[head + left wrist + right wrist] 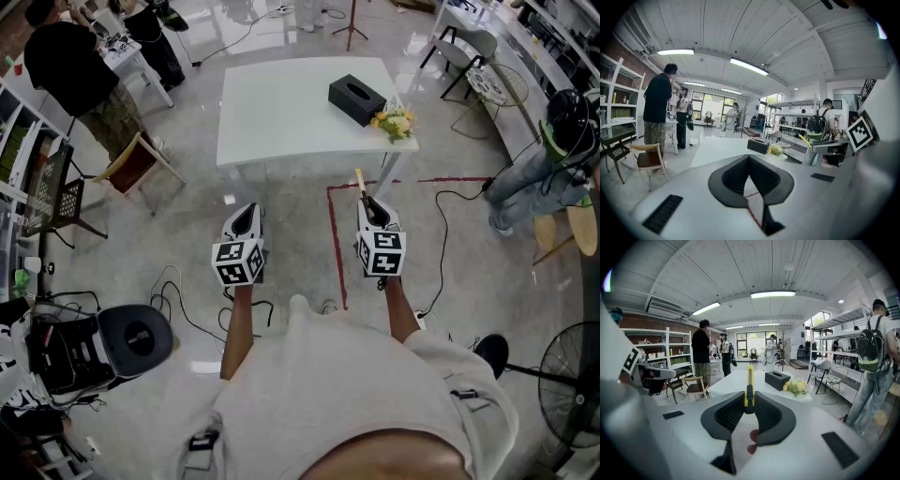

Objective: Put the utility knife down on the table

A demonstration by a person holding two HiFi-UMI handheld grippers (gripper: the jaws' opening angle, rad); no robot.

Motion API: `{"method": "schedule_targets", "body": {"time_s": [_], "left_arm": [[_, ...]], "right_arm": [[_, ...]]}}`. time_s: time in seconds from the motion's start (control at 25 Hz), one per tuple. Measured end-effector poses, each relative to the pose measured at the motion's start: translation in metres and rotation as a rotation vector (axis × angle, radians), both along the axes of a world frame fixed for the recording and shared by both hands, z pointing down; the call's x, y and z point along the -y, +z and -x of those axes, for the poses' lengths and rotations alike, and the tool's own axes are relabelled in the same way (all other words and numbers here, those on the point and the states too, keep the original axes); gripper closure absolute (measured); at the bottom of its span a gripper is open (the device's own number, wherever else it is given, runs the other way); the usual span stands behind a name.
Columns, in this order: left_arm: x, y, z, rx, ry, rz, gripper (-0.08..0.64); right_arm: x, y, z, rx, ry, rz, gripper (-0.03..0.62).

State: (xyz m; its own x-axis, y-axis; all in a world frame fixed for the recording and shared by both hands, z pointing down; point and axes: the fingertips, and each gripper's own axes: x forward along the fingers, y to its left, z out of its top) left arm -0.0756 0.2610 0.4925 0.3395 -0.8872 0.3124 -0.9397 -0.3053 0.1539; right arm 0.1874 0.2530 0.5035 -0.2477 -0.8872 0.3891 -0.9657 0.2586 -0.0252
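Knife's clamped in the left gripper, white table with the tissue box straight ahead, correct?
Not the left. The utility knife is clamped in the right gripper, as the right gripper view shows; the left gripper is shut on nothing. The white table with the tissue box is ahead.

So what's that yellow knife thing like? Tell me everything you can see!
The utility knife is a slim yellow bar, plastic by its look, with a black slider piece on it. The right gripper pinches it at that black part between its jaws, so it sticks straight out ahead. It hangs in the air over the floor, short of the white table, touching nothing else.
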Motion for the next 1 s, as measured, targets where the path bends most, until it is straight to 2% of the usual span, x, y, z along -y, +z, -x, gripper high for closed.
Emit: {"method": "schedule_targets", "body": {"time_s": [0.32, 1.0], "left_arm": [[0.007, -0.004, -0.001, 0.000, -0.002, 0.007, 0.541], [-0.003, -0.001, -0.040, 0.008, -0.038, 0.022, 0.541]], "right_arm": [[0.006, -0.004, 0.002, -0.002, -0.011, 0.007, 0.508], [0.007, 0.004, -0.027, 0.019, -0.073, 0.024, 0.508]]}}
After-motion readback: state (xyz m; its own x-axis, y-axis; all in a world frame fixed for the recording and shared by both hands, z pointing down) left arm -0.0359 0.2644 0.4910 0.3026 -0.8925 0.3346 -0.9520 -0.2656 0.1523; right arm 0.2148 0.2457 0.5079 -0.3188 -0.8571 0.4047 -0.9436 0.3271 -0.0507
